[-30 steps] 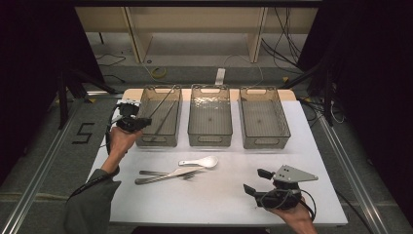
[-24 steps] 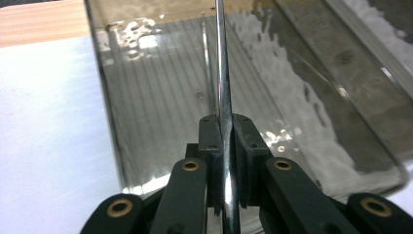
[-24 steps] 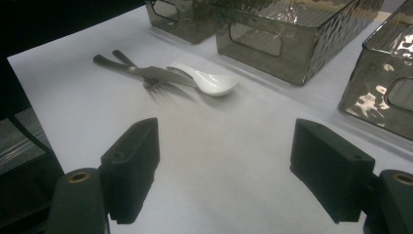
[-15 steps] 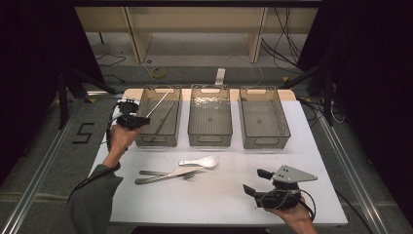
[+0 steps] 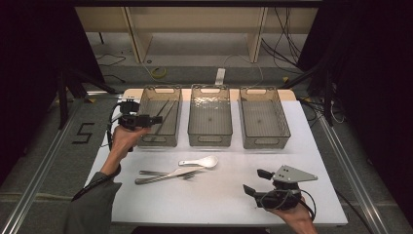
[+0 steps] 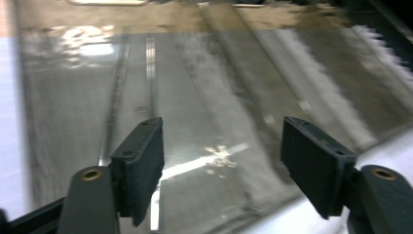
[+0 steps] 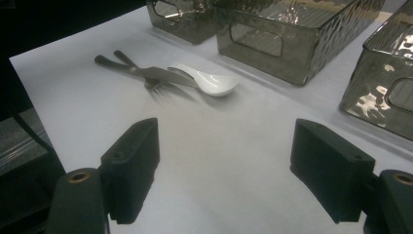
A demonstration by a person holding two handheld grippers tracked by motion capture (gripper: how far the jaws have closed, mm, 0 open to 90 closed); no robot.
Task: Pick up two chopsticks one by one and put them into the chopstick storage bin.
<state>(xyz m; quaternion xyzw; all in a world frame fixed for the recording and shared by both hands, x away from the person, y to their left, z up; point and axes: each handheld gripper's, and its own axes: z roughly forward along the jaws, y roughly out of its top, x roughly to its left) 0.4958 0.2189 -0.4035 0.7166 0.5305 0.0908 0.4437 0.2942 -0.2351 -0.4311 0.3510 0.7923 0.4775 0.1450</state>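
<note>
Black pads of the left gripper (image 5: pixel 157 119) stand spread over the left bin (image 5: pixel 146 105); its jaws have just been opening and nothing is between them. Thin chopsticks (image 5: pixel 164 113) lie slanted inside that bin, and the left gripper view shows pale sticks on its floor under the open jaws. I judge this the release step of sorting cutlery into bins: the drop looks done. The right gripper (image 5: pixel 253 183) rests low at the near right of the table (image 5: pixel 219 200), jaws apart and holding nothing. Next, a gripper would need to come down on the pile at mid-table, where a white spoon (image 7: pixel 209 83), a knife (image 7: pixel 146 72) and a fork (image 7: pixel 155 84) overlap, and pinch one without dragging the others. Middle bin (image 5: pixel 209 139) and right bin (image 5: pixel 265 141) appear empty.
</note>
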